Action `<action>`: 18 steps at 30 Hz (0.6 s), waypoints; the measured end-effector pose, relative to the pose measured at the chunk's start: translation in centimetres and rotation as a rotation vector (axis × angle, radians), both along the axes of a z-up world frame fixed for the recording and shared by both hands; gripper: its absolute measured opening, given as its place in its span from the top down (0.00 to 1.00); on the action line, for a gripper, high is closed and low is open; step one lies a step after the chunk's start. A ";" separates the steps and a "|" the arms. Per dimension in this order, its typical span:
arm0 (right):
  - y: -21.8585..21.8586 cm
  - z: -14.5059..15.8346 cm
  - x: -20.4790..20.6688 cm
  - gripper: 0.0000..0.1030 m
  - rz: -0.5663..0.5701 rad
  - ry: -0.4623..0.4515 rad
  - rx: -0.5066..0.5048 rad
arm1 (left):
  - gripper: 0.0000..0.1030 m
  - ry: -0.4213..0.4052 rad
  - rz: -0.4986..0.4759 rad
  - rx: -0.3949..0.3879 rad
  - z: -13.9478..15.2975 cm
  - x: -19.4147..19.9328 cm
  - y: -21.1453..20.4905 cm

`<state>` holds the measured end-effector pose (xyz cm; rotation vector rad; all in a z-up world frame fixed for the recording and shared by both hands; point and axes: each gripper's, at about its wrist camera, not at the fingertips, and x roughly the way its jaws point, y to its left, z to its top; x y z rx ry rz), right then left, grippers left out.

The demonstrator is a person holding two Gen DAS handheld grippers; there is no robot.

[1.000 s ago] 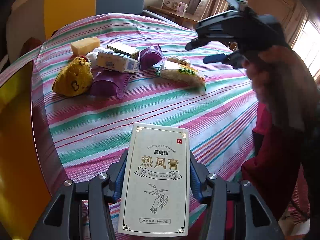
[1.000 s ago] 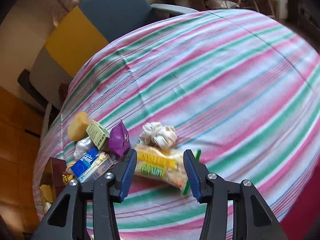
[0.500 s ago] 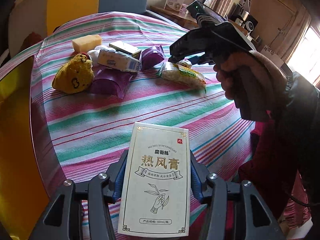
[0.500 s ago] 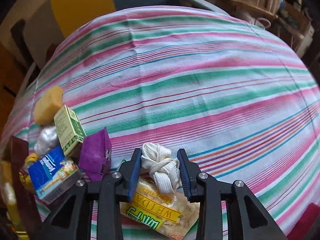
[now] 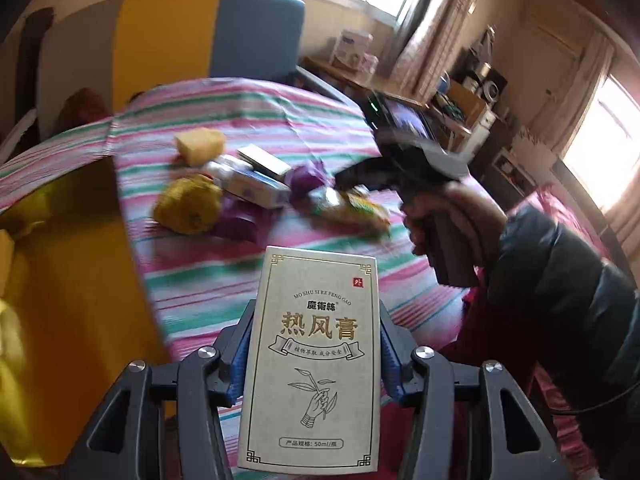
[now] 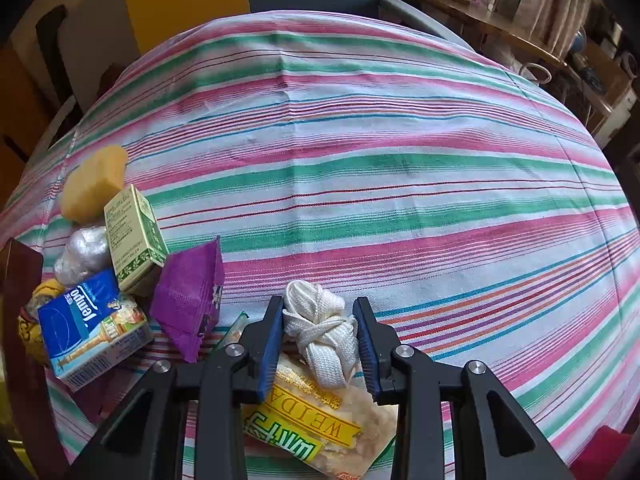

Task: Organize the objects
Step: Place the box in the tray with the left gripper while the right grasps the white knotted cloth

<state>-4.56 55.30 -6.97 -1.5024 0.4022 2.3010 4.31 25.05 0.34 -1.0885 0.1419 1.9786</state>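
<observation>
My left gripper (image 5: pixel 314 344) is shut on a tall white carton (image 5: pixel 314 364) with gold Chinese lettering, held upright above the near edge of the striped table (image 5: pixel 224 280). My right gripper (image 6: pixel 320 332) has closed on a white knotted lace bundle (image 6: pixel 320 328), which lies partly on a yellow snack packet (image 6: pixel 316 428). The right gripper also shows in the left wrist view (image 5: pixel 360 176), over the pile. Left of it lie a purple packet (image 6: pixel 188 292), a blue Tempo tissue pack (image 6: pixel 90 328), a green box (image 6: pixel 134 236), a yellow sponge (image 6: pixel 94 184) and a silver wad (image 6: pixel 82 256).
A yellow plush toy (image 5: pixel 188 204) lies at the pile's left end. A yellow and blue chair (image 5: pixel 208 36) stands behind the table. Shelves with clutter (image 5: pixel 472 92) stand to the right. A yellow panel (image 5: pixel 68 288) borders the table's left side.
My right gripper came down over the pile and closed its jaws onto the white lace bundle. My left gripper kept the carton and drew back and tilted up a little.
</observation>
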 end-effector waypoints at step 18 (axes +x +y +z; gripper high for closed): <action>-0.6 0.4 0.7 0.66 0.022 -0.009 0.029 | 0.50 -0.018 0.497 -0.285 -2.4 -9.3 -20.7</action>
